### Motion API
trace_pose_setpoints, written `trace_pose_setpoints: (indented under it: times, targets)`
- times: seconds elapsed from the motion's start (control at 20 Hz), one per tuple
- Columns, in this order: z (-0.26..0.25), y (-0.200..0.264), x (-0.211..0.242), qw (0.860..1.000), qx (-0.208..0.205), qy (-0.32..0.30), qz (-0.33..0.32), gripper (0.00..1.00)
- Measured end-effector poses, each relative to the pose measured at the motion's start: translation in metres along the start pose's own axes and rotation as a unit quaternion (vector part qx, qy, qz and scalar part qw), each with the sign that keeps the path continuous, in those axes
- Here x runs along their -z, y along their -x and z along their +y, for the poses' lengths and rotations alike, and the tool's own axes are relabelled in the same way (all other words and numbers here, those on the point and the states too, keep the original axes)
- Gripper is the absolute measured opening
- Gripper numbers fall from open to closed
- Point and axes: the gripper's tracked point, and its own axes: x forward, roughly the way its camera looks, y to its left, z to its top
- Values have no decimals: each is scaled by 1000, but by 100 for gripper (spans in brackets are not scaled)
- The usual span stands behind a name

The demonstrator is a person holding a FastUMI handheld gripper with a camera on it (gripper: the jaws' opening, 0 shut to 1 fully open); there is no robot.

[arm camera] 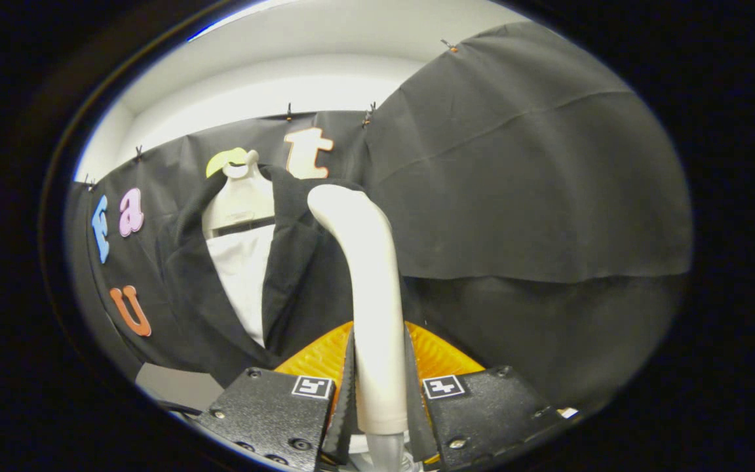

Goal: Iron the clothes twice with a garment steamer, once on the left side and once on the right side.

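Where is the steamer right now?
In the gripper view, the garment steamer stands upright between the fingers of the gripper, which press on its handle from both sides. Its head is up against the dark jacket, right of the white shirt.

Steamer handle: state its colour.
Off-white, seen in the gripper view; the steamer handle stands clamped between the gripper fingers.

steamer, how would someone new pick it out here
Start at the dark jacket hanging against the black cloth wall. Just in front stands the steamer, its handle clamped between the gripper fingers. It is the only pale, smooth, curved tube.
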Motion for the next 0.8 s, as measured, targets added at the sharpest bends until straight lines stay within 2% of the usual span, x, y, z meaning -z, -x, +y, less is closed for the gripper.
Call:
trace_pose_setpoints:
  times: [0.35,0.8]
  targets:
    - [19,-27,-2,999,42,32,-7,37]
    - [30,-30,30,996,56,67,9,37]
